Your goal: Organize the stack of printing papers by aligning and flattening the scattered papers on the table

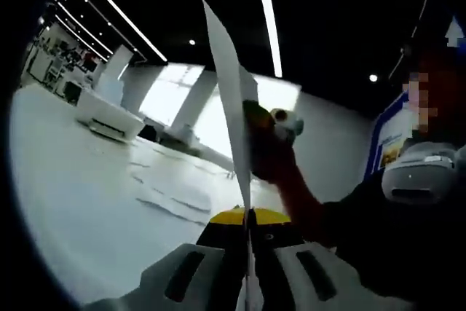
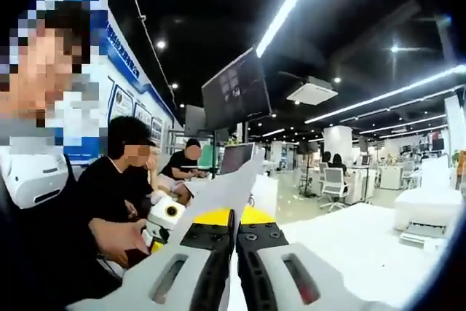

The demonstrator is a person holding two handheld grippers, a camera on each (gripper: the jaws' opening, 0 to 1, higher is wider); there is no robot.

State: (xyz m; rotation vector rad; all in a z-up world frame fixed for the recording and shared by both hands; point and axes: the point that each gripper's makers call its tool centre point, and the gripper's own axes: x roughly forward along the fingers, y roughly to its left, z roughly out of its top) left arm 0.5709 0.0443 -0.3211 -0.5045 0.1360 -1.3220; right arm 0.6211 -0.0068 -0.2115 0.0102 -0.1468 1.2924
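Both tools grip a lifted paper sheet (image 1: 231,100): the left tool (image 1: 249,234) and right tool (image 2: 234,242) are closed on its edge. Other papers (image 1: 171,198), probably loose, lie on the surface (image 1: 80,202) at 9 o'clock.

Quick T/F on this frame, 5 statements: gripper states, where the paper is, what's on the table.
1. The left gripper is shut on a sheet of paper. True.
2. That sheet lies flat on the table. False: it stands up edge-on from the jaws, lifted off the table.
3. The right gripper has its jaws wide open. False: they are closed together on paper.
4. More loose papers lie scattered on the table in the left gripper view. True.
5. A white printer sits on the table in the left gripper view. True.
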